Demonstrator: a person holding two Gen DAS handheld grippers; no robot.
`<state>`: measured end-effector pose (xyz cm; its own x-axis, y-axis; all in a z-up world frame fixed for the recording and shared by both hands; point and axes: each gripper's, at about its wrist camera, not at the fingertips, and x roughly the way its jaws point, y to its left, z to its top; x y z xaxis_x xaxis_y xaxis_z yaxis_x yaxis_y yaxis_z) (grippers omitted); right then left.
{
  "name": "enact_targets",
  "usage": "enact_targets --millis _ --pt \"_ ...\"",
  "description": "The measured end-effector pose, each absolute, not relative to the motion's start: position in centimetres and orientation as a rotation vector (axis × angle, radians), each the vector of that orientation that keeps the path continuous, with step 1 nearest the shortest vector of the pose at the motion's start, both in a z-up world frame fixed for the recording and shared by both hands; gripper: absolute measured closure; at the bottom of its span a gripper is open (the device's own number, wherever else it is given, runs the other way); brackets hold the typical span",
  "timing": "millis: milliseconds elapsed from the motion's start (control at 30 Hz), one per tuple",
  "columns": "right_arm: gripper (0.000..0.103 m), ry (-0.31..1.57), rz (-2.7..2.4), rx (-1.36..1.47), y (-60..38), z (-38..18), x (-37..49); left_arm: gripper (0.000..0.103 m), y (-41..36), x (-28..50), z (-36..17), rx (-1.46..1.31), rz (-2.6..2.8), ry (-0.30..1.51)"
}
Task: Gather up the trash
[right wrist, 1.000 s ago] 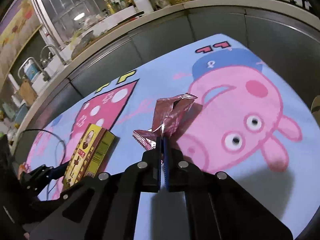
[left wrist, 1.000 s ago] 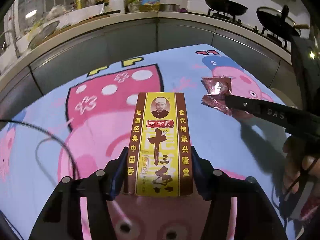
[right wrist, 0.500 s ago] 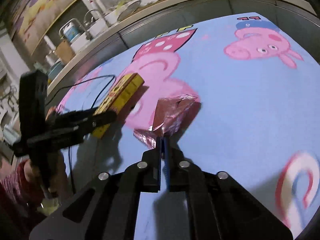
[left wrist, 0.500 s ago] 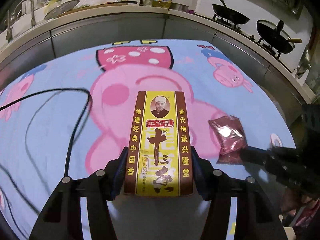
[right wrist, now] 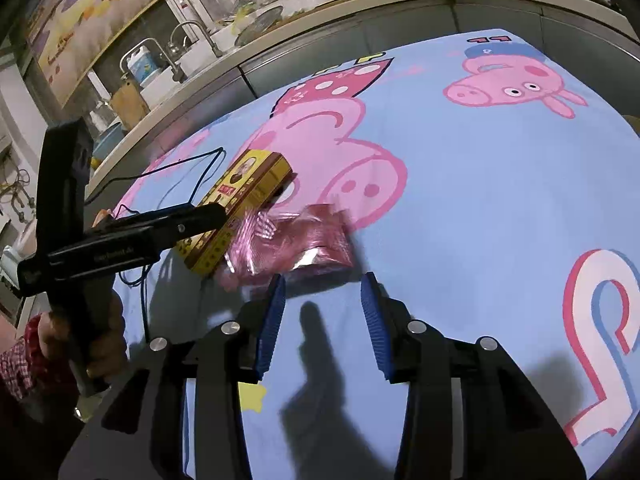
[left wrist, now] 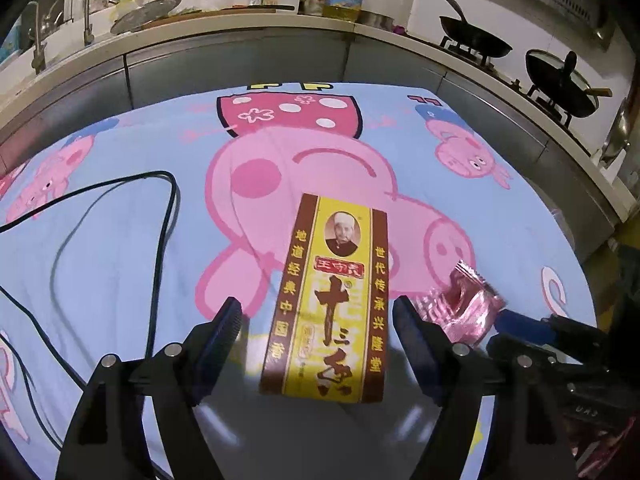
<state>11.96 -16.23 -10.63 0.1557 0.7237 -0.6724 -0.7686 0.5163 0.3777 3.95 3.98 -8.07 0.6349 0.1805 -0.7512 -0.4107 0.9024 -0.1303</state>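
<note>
The left claw (left wrist: 316,332) is opening, its jaws standing clear on either side of the yellow-and-brown box (left wrist: 332,300), which sits between them without either pad pressing on it. The right claw (right wrist: 324,308) is opening too, with nothing between its blue pads (right wrist: 272,320); the pink foil wrapper (right wrist: 304,244), blurred, lies just beyond its tips on the blue cartoon-pig cloth (right wrist: 480,200) that covers the surface. Box and wrapper touch or nearly touch, the wrapper at the box's right.

A black cable (left wrist: 160,240) loops over the cloth left of the box. Behind the surface runs a kitchen counter (left wrist: 240,28) with bottles, a tap and two black woks (left wrist: 476,44).

Only the right wrist view shows the person's left hand (right wrist: 100,340) in a red checked sleeve (right wrist: 20,364), wrapped round the left claw's handle, whose finger crosses in front of the box. Both claws point down at a slant toward the cloth.
</note>
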Motion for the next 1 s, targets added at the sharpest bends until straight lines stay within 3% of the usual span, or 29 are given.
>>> enact_targets --millis 300,367,433,533,600,633,667,1000 --pt "0.058 0.945 1.157 -0.032 -16.3 -9.4 12.5 0.029 3.9 4.4 -8.2 -0.285 0.33 0.83" --pt "0.057 0.968 1.163 0.022 -16.5 -9.5 13.1 0.032 3.8 4.4 -8.2 -0.283 0.325 0.829" --pt "0.057 1.005 1.165 0.084 -16.4 -9.8 14.1 0.042 3.6 4.5 -8.2 -0.286 0.307 0.828" --pt "0.058 1.062 1.145 0.141 -15.3 -10.8 15.2 0.043 3.2 4.9 -8.3 -0.257 0.31 0.842" --pt "0.07 1.086 1.156 0.181 -14.4 -11.4 15.4 0.043 3.1 4.9 -8.4 -0.244 0.308 0.84" --pt "0.09 1.1 1.172 0.191 -13.9 -11.7 15.2 0.044 3.2 4.8 -8.4 -0.252 0.301 0.84" --pt "0.096 1.117 1.179 0.193 -13.4 -12.0 15.1 0.044 3.3 4.8 -8.3 -0.266 0.291 0.843" --pt "0.098 1.007 1.067 0.325 -19.2 -9.9 18.3 0.044 2.8 6.3 -5.1 -0.374 0.168 0.793"
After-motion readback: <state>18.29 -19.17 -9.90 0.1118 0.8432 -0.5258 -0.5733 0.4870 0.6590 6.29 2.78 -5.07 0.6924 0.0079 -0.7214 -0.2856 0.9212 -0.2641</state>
